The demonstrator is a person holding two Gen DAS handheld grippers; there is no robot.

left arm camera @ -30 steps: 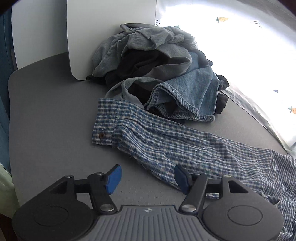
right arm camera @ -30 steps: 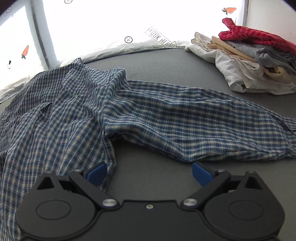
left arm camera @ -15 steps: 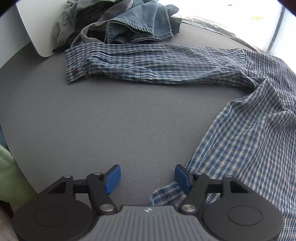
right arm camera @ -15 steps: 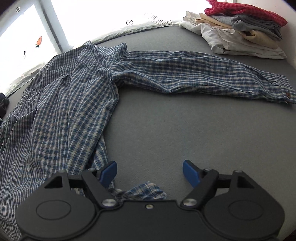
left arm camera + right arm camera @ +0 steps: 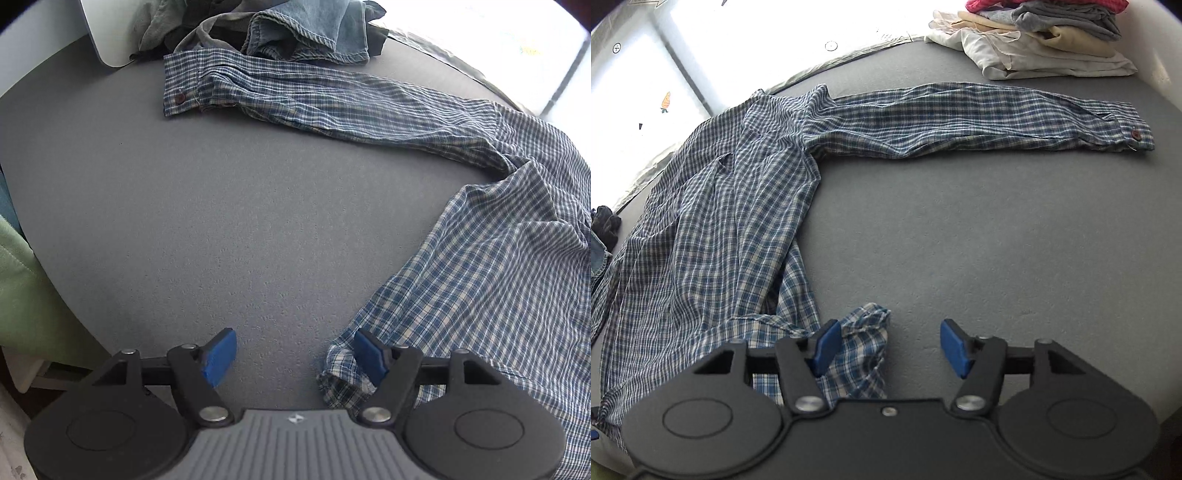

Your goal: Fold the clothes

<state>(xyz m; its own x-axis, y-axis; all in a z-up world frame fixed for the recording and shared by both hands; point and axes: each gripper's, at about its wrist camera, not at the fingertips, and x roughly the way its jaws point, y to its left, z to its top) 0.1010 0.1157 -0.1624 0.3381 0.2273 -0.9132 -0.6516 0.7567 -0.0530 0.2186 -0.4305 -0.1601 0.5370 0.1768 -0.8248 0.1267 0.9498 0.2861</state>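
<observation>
We see the plaid shirt (image 5: 491,266) lying spread on the grey bench (image 5: 221,221), and we place everything else from it.

Left wrist view: left claw (image 5: 295,354) hovers at the shirt's bottom hem corner, jaws apart and opening. The crumpled hem corner lies just inside the right-hand blue pad (image 5: 369,356); the other pad (image 5: 219,356) is over bare bench, no pinch on the cloth. One sleeve runs from the shirt body out to the far left, its cuff button (image 5: 180,97) facing up. Just behind that cuff sits a heap of clothes (image 5: 295,29), denim and grey, touching the sleeve. A white board (image 5: 107,33) stands left of the heap. Green fabric (image 5: 22,295) hangs off the bench edge, well left of the shirt.

Right wrist view: right claw (image 5: 886,349) is at the shirt's other hem corner, jaws closing but not yet together. A bunched hem fold lies against the left-hand pad (image 5: 825,345); the right-hand pad (image 5: 955,347) is clear of it. The other sleeve (image 5: 960,122) stretches right from the shirt. A stack of folded clothes (image 5: 1045,40) sits beyond that sleeve, near its cuff.
</observation>
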